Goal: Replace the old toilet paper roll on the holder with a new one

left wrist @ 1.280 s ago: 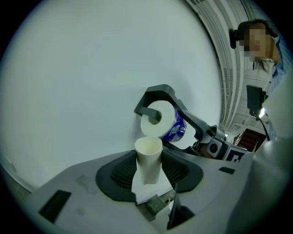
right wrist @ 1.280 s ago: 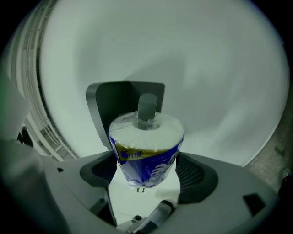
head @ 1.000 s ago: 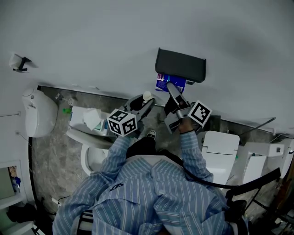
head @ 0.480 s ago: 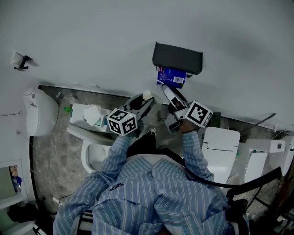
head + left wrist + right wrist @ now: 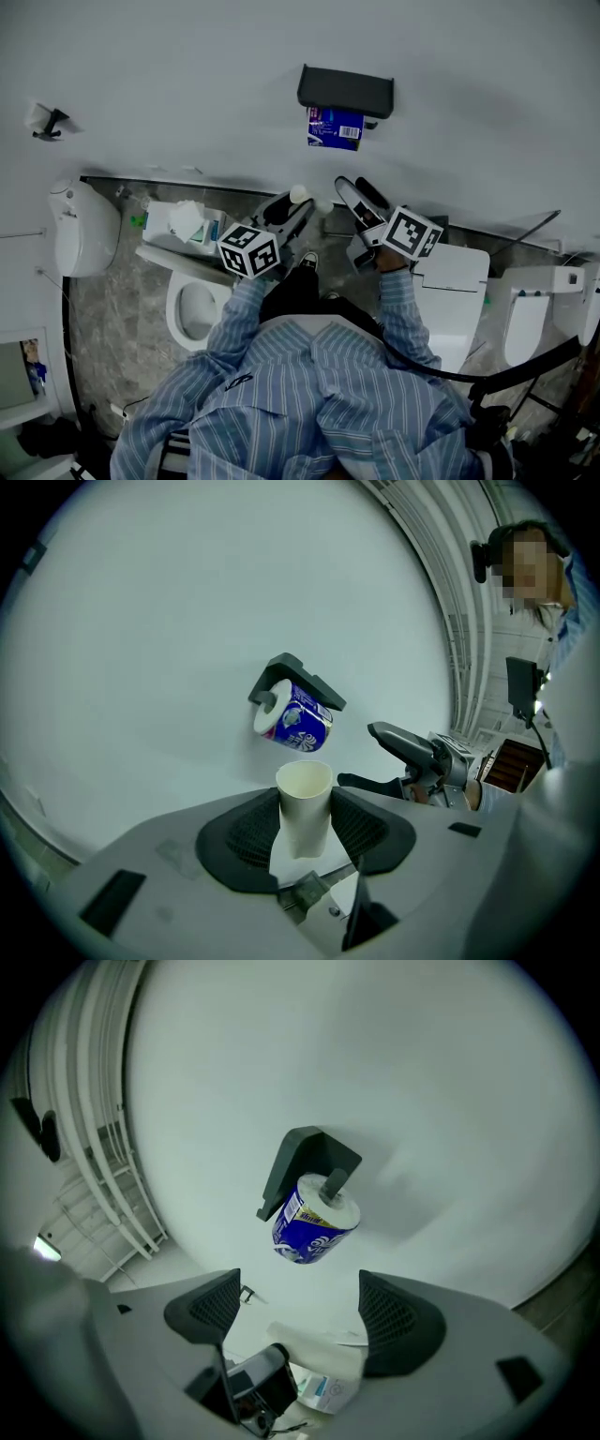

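A new roll in a blue wrapper (image 5: 335, 127) hangs on the dark wall holder (image 5: 345, 91), seen close in the right gripper view as the roll (image 5: 317, 1222) under the holder (image 5: 305, 1166). My left gripper (image 5: 295, 202) is shut on an empty cardboard tube (image 5: 305, 803), which stands upright between its pads; the tube's open end (image 5: 299, 194) shows in the head view. My right gripper (image 5: 359, 190) is open with nothing between its fingers, below and apart from the roll. The left gripper view also shows the roll (image 5: 295, 719) and the right gripper (image 5: 412, 752).
A toilet bowl (image 5: 192, 309) lies below left, and a white box with tissue (image 5: 183, 225) stands behind it. A white fixture (image 5: 82, 230) hangs at far left. White bins (image 5: 455, 281) stand at the right. A small hook (image 5: 42, 122) is on the wall.
The right gripper has drawn back from the blue roll on the holder and rolled its wrist. The left gripper, still on the tube, has also come away from the wall.
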A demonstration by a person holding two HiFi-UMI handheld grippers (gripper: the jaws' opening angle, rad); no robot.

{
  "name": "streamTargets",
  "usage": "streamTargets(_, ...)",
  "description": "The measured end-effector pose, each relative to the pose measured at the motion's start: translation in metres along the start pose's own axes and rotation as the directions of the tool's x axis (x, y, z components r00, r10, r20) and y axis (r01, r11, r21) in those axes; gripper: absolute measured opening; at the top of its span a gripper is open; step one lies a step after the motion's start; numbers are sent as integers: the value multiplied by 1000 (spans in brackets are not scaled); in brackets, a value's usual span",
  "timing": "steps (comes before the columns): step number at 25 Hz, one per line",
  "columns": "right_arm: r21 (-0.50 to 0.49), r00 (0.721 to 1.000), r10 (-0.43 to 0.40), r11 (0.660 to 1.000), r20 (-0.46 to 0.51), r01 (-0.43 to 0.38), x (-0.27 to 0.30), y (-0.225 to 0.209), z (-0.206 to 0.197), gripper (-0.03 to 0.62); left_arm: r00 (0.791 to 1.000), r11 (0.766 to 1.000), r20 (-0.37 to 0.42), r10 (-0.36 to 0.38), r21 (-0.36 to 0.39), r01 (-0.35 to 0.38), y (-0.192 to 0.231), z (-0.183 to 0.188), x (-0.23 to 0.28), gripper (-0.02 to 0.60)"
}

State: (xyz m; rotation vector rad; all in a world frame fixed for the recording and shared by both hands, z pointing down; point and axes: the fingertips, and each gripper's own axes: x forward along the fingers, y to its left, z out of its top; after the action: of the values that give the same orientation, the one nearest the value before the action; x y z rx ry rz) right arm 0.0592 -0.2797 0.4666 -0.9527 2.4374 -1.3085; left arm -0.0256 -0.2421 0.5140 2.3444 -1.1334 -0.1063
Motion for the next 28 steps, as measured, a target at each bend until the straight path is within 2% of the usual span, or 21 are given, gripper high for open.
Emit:
streamTargets(4, -100, 999, -27, 995, -45, 22, -23, 7, -19, 396, 1000, 1000, 1, 3, 0, -3, -22, -14, -13, 172)
streamTargets(6, -155, 997, -45, 987, -61, 35, -34, 11, -29, 362, 1000, 1000, 1, 4, -3, -4, -33, -22, -21, 172)
streamTargets(10, -219, 996, -73, 974, -49, 60, -57, 17, -46, 163, 1000, 1000, -7, 14, -10, -14, -53, -42, -38, 172)
streamTargets(13, -236, 995, -84, 969, -62, 67, -71, 19, -61, 49, 999, 1000, -21, 24, -11, -25, -64, -57, -52, 172)
streamTargets(14, -242, 994, -88, 968, -70, 69, -75, 19, -66, 34, 999, 1000, -26, 28, -10, -29, -67, -61, -57, 172)
streamTargets(23, -239, 985, -133, 966, -114, 102, -97, 15, -103, 8, 997, 998, -51, 61, -12, -61, -78, -82, -95, 172)
streamTargets(28, -246, 982, -139, 964, -131, 104, -99, 21, -122, 8, 998, 998, -34, 59, -25, -60, -75, -83, -112, 172)
